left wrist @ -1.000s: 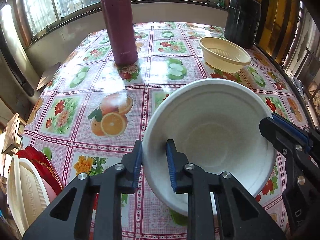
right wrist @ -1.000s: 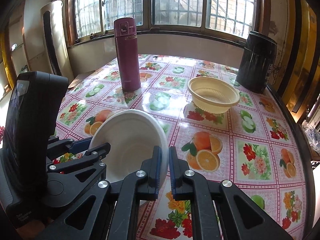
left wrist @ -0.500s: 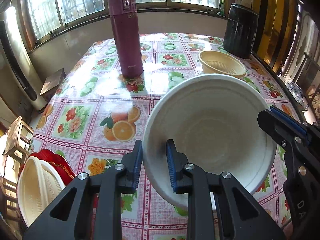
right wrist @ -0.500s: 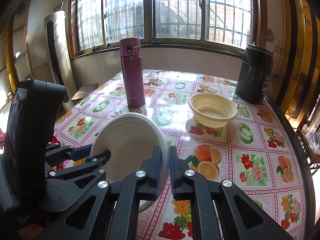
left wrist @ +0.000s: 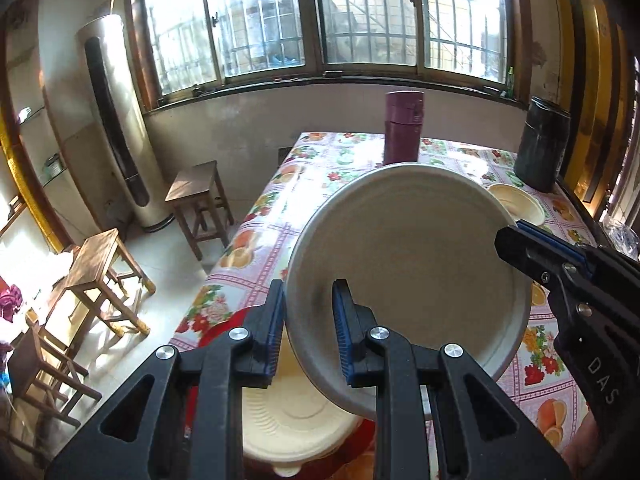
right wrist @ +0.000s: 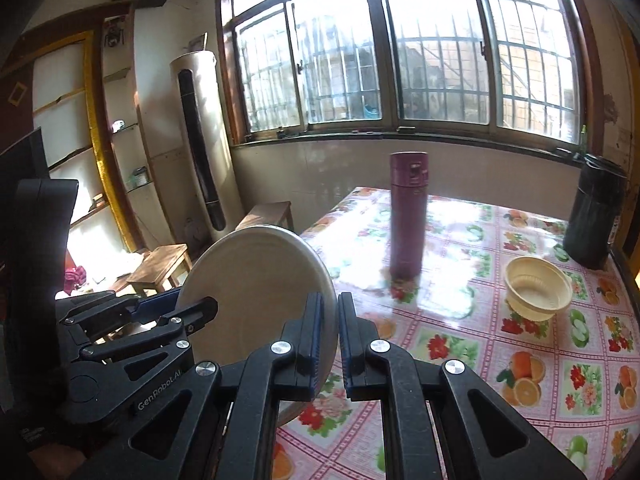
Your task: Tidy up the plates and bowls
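Observation:
A large white bowl (left wrist: 412, 264) is held in the air, tilted, above the near left corner of the table. My left gripper (left wrist: 308, 328) is shut on its left rim. My right gripper (right wrist: 331, 336) is shut on the bowl's right rim (right wrist: 256, 292); it also shows at the right of the left wrist view (left wrist: 516, 244). Below the bowl a cream plate (left wrist: 296, 420) lies on a red plate (left wrist: 216, 332) in a stack. A small cream bowl (right wrist: 536, 286) stands on the table at the far right.
The table (right wrist: 460, 344) has a flowered fruit-print cloth. A maroon flask (right wrist: 408, 212) stands mid-table and a black canister (right wrist: 592, 212) at the far right corner. Wooden stools (left wrist: 104, 276) and a tall floor air conditioner (left wrist: 116, 128) stand left of the table.
Both grippers have lifted the white bowl higher and carried it to the left, tilting it up. The plate stack has come under the bowl. The views have swung up toward the window.

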Tool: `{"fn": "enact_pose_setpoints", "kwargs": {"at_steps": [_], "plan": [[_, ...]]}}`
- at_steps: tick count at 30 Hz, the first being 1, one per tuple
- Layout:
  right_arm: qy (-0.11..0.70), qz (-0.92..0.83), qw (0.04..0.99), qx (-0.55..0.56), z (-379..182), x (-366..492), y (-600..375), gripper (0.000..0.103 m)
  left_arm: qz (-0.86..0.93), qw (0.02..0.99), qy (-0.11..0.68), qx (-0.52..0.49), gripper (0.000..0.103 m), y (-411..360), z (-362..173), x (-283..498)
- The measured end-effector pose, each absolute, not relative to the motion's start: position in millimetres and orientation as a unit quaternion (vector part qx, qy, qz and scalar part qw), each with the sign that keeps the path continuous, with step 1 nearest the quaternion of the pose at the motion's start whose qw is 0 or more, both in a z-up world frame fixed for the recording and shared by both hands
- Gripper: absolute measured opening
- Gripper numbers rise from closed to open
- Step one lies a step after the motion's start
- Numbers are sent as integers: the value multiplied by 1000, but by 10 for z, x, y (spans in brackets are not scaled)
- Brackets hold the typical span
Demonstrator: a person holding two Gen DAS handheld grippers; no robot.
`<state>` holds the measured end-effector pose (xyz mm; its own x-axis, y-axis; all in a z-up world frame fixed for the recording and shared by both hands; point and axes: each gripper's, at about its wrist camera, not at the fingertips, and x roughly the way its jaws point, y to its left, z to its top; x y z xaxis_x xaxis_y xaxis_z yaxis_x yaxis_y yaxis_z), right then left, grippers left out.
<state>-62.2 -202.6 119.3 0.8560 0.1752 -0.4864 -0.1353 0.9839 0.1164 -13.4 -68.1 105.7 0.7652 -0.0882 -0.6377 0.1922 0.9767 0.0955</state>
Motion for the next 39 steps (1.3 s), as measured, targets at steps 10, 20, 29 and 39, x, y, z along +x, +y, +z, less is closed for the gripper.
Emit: {"fn": "enact_pose_setpoints", "kwargs": {"at_steps": [10, 20, 29, 39], "plan": [[311, 158, 937, 5, 844, -414, -1164, 9, -13, 926, 373, 59, 21, 9, 724, -197], [357, 161, 920, -14, 460, -307, -1040, 9, -16, 904, 426, 42, 21, 120, 308, -107], [384, 156, 910, -7, 300, -172, -1098, 13, -25, 898, 438, 39, 21, 138, 229, -43], [368, 175, 913, -12, 404, -211, -1126, 39, -4, 909, 416, 26, 62, 237, 309, -83]]}}
